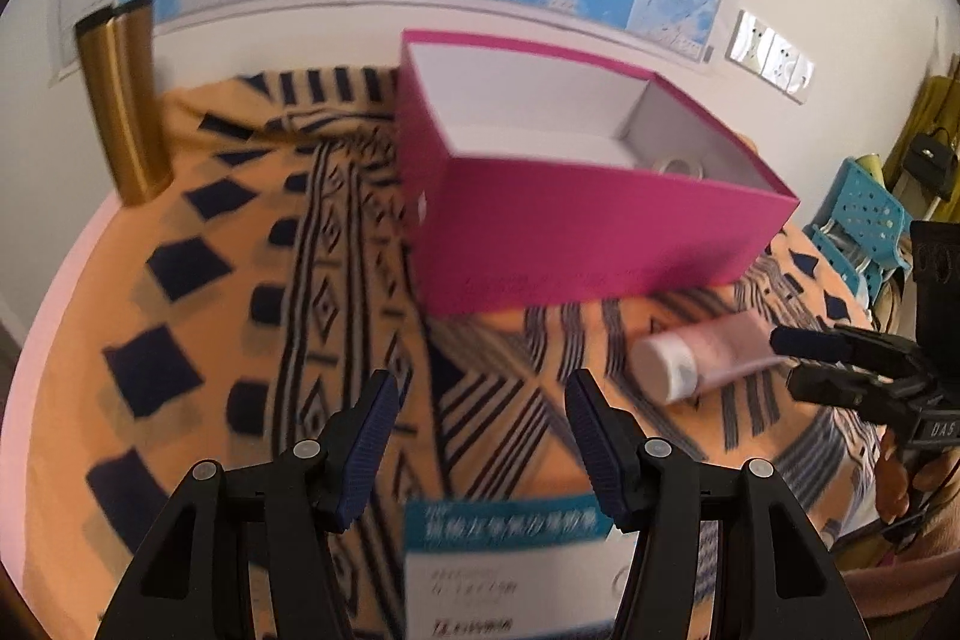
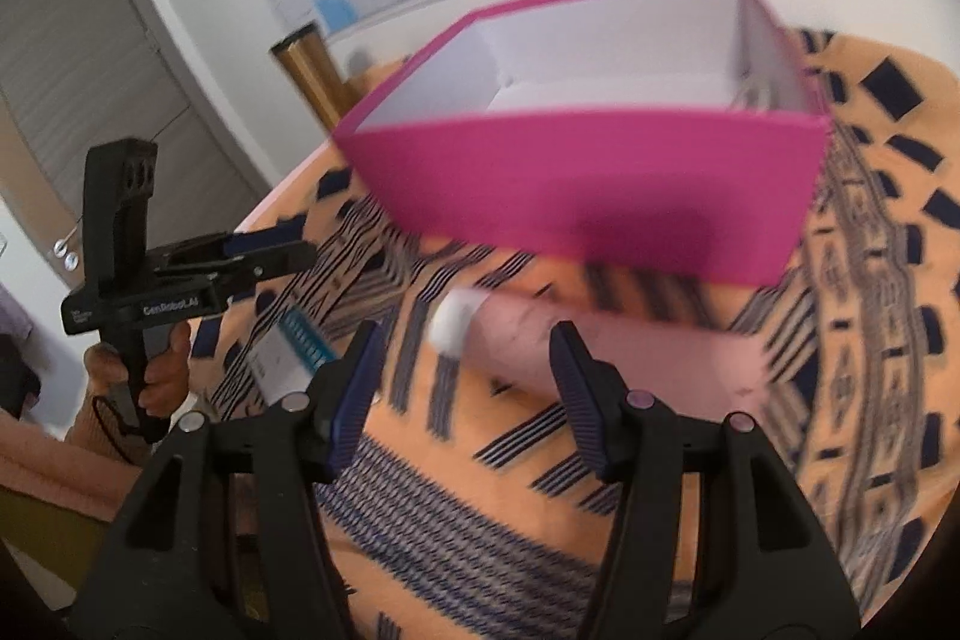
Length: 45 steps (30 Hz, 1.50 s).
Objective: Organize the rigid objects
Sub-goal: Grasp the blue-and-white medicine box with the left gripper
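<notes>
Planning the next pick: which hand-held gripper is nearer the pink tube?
Right. The right hand-held gripper is open just before the pink tube; the left hand-held gripper, over the white-and-teal carton, is farther.

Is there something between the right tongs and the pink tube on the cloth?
Nothing visible. The right tongs are open with the pink tube lying just ahead of them on the patterned cloth, in front of the magenta box.
</notes>
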Each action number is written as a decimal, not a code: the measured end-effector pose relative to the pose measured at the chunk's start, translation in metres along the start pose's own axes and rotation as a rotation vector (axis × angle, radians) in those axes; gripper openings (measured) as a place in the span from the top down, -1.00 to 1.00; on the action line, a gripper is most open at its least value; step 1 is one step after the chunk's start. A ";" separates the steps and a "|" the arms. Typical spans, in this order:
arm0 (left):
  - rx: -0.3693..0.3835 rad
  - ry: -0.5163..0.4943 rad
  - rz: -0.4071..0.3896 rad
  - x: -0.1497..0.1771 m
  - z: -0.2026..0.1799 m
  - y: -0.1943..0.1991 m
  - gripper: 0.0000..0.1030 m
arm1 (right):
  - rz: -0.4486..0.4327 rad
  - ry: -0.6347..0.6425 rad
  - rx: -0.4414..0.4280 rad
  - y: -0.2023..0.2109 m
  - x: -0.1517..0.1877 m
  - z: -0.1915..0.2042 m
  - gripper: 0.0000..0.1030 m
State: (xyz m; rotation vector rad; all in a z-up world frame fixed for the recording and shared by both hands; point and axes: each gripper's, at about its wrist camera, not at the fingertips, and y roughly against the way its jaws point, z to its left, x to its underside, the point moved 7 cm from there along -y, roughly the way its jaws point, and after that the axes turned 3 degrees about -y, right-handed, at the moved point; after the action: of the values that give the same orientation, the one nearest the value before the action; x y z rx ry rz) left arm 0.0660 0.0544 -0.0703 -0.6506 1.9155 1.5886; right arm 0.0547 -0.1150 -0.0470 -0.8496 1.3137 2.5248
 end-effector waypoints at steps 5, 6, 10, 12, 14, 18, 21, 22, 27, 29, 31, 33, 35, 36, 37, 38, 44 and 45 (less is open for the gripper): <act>-0.012 0.033 0.024 0.016 0.010 0.001 -0.15 | 0.071 0.009 -0.049 -0.023 0.018 0.016 -0.15; -0.013 0.038 0.030 0.019 0.011 0.001 -0.15 | 0.082 0.010 -0.057 -0.027 0.021 0.020 -0.15; -0.009 0.052 0.049 0.032 0.013 0.001 -0.15 | 0.118 0.025 -0.086 -0.040 0.030 0.034 -0.14; -0.004 0.058 0.056 0.037 0.013 0.002 -0.15 | 0.134 0.033 -0.099 -0.044 0.033 0.040 -0.14; 0.007 0.068 0.063 0.042 0.012 0.003 -0.15 | 0.144 0.041 -0.109 -0.048 0.036 0.046 -0.14; 0.011 0.070 0.074 0.050 0.012 0.006 -0.15 | 0.160 0.048 -0.128 -0.054 0.039 0.054 -0.14; 0.022 0.078 0.078 0.054 0.013 0.008 -0.15 | 0.174 0.051 -0.138 -0.059 0.043 0.059 -0.14; 0.028 0.082 0.079 0.055 0.013 0.008 -0.15 | 0.180 0.052 -0.141 -0.061 0.045 0.060 -0.14; 0.037 0.080 0.086 0.058 0.012 0.010 -0.15 | 0.192 0.055 -0.152 -0.065 0.048 0.065 -0.14; 0.044 0.078 0.088 0.058 0.011 0.010 -0.15 | 0.194 0.056 -0.156 -0.066 0.049 0.066 -0.14; 0.056 0.071 0.093 0.059 0.007 0.010 -0.15 | 0.193 0.058 -0.159 -0.066 0.050 0.068 -0.14; 0.070 0.062 0.097 0.060 0.003 0.009 -0.14 | 0.193 0.060 -0.162 -0.066 0.050 0.069 -0.08; 0.076 0.050 0.104 0.061 -0.002 0.008 -0.12 | 0.200 0.058 -0.168 -0.068 0.052 0.070 -0.01; 0.079 0.047 0.107 0.062 -0.003 0.008 -0.11 | 0.203 0.056 -0.171 -0.069 0.052 0.071 0.01; 0.081 0.045 0.110 0.063 -0.005 0.007 -0.11 | 0.206 0.056 -0.174 -0.070 0.053 0.071 0.03; 0.081 0.042 0.111 0.063 -0.005 0.007 -0.12 | 0.208 0.056 -0.174 -0.071 0.053 0.072 0.06; 0.108 0.035 0.098 0.060 -0.013 0.010 -0.11 | 0.187 0.044 -0.150 -0.069 0.048 0.065 0.11; 0.111 0.035 0.096 0.059 -0.014 0.010 -0.11 | 0.180 0.041 -0.148 -0.067 0.046 0.064 0.11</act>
State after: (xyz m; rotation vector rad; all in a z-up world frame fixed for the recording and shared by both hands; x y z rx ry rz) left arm 0.0150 0.0415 -0.1014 -0.5507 2.0726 1.5242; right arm 0.0172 -0.0292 -0.0912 -0.8508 1.2814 2.7879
